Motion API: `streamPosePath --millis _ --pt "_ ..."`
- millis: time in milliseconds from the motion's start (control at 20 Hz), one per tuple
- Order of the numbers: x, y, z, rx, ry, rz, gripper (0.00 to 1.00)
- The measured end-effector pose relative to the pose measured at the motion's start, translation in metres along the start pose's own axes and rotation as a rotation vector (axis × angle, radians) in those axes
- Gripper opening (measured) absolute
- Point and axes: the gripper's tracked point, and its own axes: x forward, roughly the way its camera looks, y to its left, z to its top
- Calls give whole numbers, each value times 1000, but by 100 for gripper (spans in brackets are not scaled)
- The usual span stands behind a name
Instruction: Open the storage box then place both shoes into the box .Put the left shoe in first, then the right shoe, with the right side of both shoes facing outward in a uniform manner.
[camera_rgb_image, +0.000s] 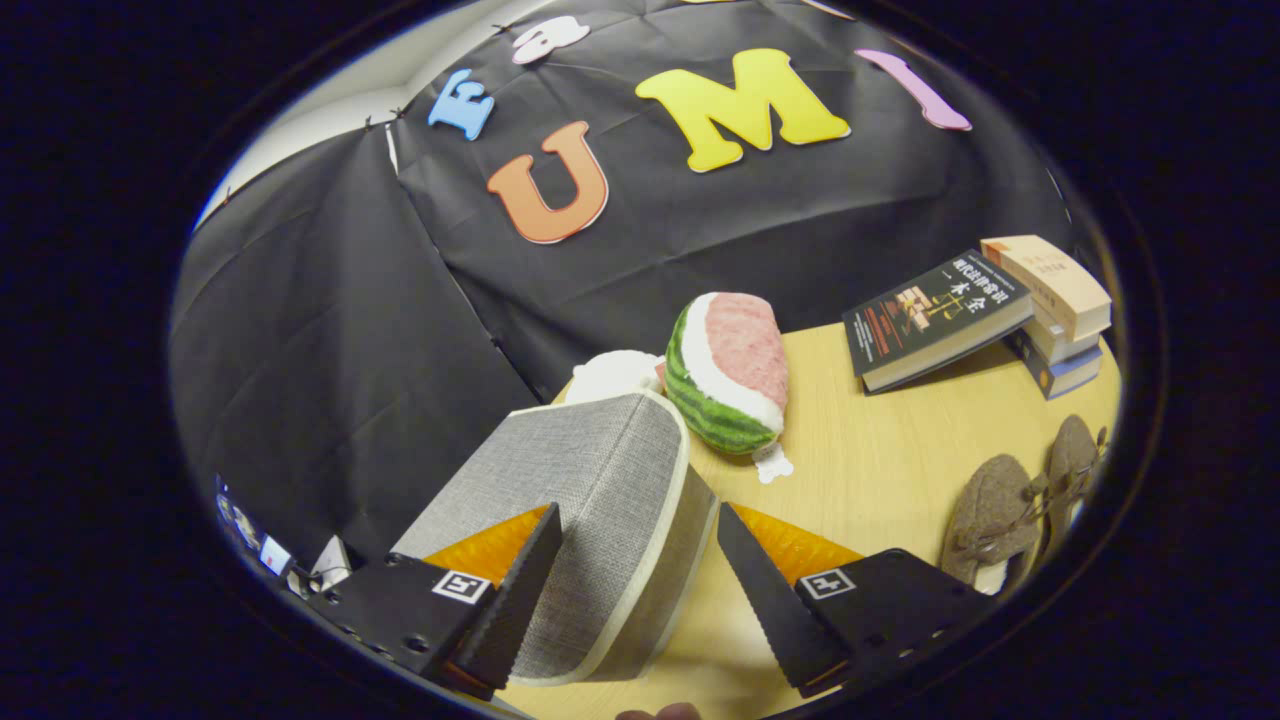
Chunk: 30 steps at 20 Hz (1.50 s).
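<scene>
I'm on the opening step: my gripper (635, 585) has its jaws spread wide around the near storage box (590, 500), lid down. Shoes (1010, 520) wait right on the tabletop (900, 440); next I must lift that lid.

Storage box (590, 500) left, 2 shoes (1010, 515) right.

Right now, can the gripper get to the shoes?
Probably yes. The shoes lie on the table beyond the open gripper, off to its right, with bare tabletop on the way. The box sits between the fingers, so the gripper must swing clear first.
</scene>
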Motion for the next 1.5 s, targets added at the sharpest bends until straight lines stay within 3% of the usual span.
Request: streamPosePath --millis 400,500,700,900,1100,1200,1250,1300,1500 --pt "12 10 -13 248 59 118 97" --pt "12 17 -17 304 80 137 86" --pt "15 28 -24 380 119 166 84" --pt "9 26 -19 418 122 157 75" --pt "-8 16 9 407 50 108 30" --pt "-13 23 12 327 52 96 8" --pt "-15 27 14 287 39 84 8" --pt "-12 32 21 255 30 81 0" --pt "-33 65 55 197 -17 103 0"
